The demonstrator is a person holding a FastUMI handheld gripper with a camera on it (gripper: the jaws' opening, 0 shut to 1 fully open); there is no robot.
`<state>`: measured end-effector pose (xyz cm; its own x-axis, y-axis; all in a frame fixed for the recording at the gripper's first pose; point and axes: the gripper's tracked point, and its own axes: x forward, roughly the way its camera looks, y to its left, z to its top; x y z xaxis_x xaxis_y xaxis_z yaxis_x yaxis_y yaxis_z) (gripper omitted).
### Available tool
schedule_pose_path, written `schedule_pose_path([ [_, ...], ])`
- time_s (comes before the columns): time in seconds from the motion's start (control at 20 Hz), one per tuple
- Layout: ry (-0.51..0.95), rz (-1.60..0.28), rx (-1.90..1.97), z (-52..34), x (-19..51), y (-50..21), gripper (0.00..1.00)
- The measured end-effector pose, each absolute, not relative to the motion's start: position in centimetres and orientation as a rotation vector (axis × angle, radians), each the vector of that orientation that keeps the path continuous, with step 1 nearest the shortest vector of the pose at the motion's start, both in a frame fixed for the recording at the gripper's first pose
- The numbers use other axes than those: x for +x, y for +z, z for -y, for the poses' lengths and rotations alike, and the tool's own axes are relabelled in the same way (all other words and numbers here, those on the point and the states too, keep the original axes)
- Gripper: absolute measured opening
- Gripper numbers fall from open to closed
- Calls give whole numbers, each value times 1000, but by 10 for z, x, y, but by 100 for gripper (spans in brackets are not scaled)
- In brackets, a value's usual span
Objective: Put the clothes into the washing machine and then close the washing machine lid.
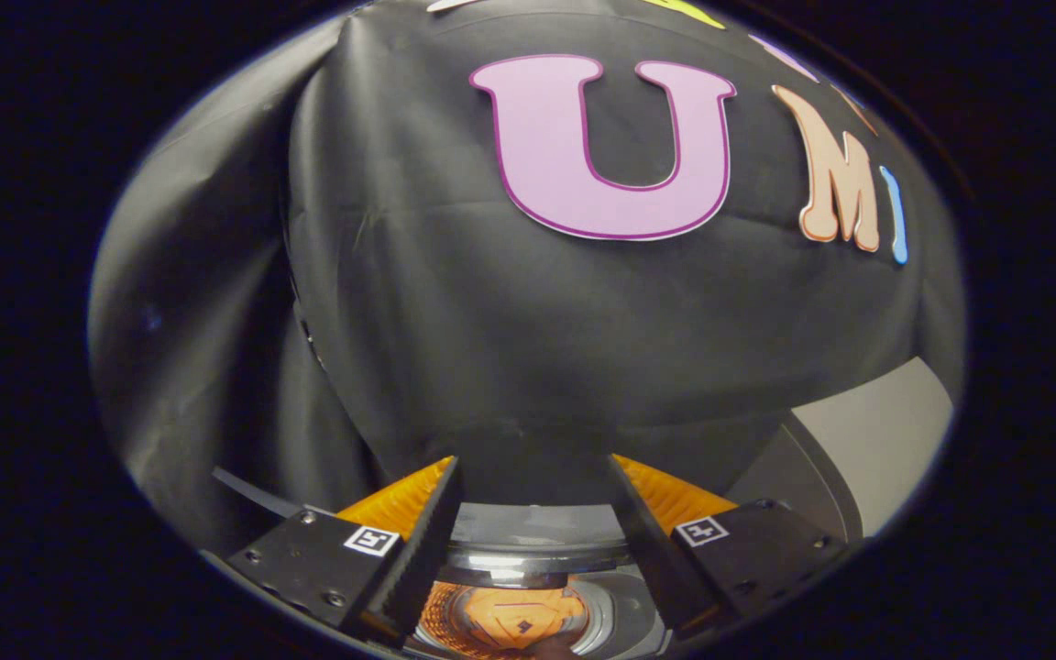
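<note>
Dim booth, strong fisheye bulge, soft edges, bright glare on shiny lid (537, 559)

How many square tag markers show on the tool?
2: one marker on the left finger's mount, one marker on the right finger's mount. The tool is open, holding nothing. Others may be hidden.

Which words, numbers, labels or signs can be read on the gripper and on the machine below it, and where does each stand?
No word or number can be read.
Left marker and right marker: square coded patterns on the gripper, not text.
Washing machine: no label to be seen.
The jaws stand open above it, holding nothing.
</note>
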<state>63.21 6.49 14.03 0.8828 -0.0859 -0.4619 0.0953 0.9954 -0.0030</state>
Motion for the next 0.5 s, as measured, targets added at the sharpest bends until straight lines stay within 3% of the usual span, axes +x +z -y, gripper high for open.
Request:
schedule_pose_path([
  [0.5,-76,-513,41,-61,628,116,93],
])
